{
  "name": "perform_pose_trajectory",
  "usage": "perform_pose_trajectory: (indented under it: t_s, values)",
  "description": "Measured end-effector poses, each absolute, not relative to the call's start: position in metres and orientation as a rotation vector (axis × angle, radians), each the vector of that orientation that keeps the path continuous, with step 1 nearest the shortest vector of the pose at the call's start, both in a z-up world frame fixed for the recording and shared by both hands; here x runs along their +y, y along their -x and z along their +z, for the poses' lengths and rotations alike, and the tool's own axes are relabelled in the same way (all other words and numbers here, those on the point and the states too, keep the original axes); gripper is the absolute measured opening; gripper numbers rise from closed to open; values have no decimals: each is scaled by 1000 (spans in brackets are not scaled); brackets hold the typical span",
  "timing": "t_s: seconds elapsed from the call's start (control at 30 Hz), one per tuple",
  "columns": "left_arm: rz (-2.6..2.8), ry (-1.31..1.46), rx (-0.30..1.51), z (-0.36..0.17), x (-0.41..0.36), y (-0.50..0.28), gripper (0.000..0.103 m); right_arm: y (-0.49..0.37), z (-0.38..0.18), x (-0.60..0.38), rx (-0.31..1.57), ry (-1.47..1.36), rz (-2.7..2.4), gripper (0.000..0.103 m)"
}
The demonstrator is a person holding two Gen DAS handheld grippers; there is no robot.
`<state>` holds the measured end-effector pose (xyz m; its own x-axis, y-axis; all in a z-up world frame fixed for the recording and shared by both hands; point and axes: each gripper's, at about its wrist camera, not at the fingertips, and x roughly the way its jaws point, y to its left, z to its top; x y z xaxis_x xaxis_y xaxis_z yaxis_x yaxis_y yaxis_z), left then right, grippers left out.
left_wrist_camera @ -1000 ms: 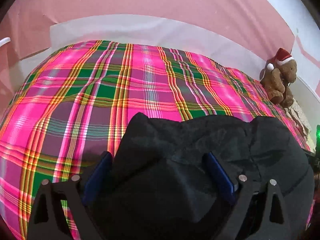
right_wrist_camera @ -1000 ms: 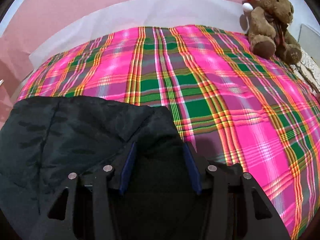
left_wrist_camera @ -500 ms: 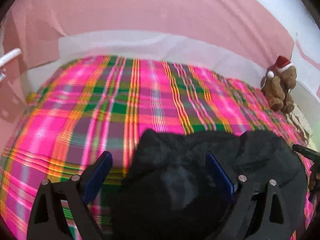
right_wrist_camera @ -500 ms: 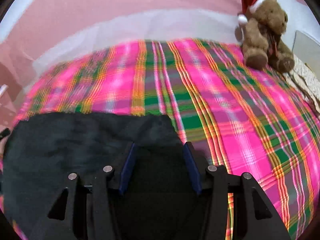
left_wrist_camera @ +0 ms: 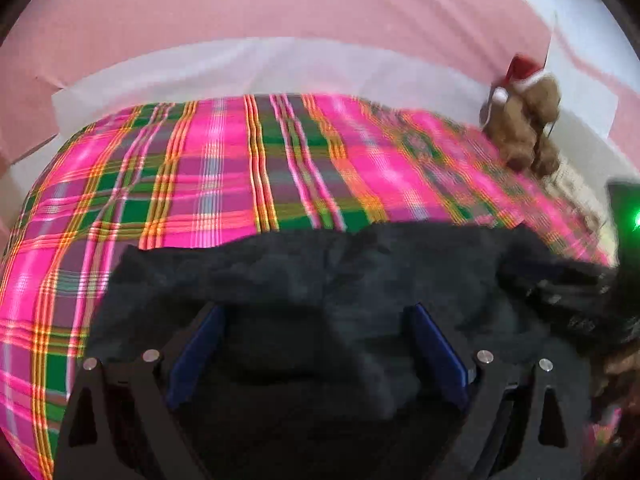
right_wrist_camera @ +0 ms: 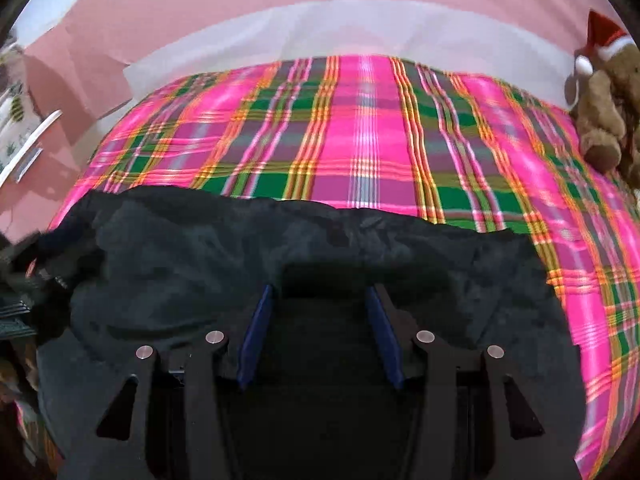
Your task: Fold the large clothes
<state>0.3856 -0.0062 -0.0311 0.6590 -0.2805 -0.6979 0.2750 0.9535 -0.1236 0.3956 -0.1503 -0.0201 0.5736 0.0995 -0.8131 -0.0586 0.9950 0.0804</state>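
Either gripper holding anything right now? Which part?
Cannot tell. The black garment lies between the spread blue pads of the left gripper and right gripper; no pinch visible. It lies on the plaid bedspread.

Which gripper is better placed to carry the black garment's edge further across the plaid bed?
Roughly even, slightly the right gripper: the black garment lies between its narrower-set jaws. The left gripper stands wider over it.

I see the black garment (left_wrist_camera: pixel 360 280) (right_wrist_camera: pixel 280 256) lying rumpled on the plaid bed, spread from nine to three o'clock, far edge wavy.
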Motion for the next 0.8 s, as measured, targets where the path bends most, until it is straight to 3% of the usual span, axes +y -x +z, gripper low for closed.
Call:
perform_pose_trajectory:
  t_s: [0.8]
  values:
    - [-275,-12,756,-53,-14,-392,96,-409,-49,-150,940,-9,64,50]
